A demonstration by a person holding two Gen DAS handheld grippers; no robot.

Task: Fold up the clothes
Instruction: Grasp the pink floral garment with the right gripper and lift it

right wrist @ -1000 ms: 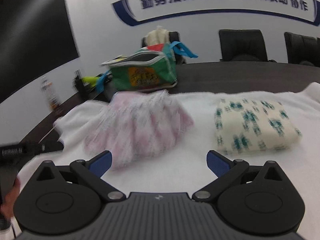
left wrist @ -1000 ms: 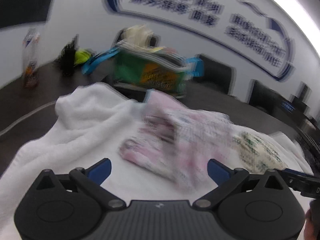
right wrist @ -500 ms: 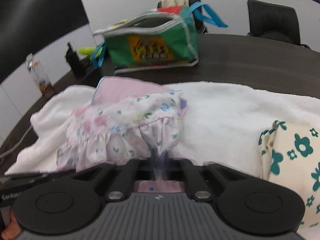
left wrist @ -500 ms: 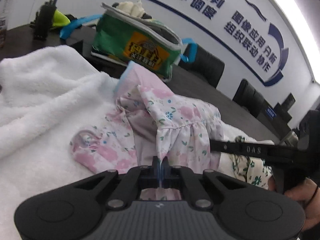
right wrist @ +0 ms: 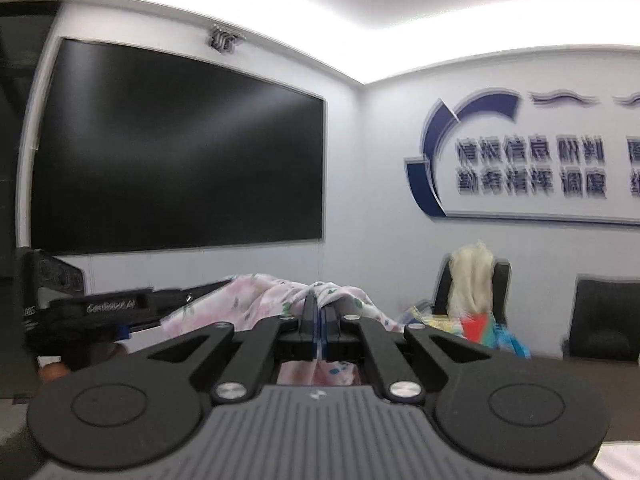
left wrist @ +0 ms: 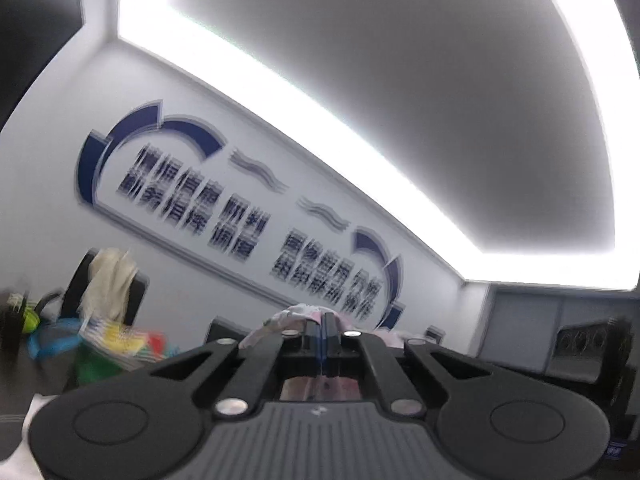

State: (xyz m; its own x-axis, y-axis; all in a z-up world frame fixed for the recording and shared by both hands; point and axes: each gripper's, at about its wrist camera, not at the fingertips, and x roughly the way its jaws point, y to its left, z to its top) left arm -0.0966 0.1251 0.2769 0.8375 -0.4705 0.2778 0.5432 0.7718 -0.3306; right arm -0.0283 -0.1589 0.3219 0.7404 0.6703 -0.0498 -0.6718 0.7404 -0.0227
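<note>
You are in an office meeting room: ahead of your right claw hang a large dark wall screen and blue wall lettering, with black office chairs behind the counter.

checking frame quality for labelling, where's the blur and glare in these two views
Left wrist view: wall lettering and green bag are motion-smeared, the ceiling light strip blows out white. Right wrist view: sharper, lettering slightly ghosted, the floral garment readable; fisheye bends the dark screen.
</note>
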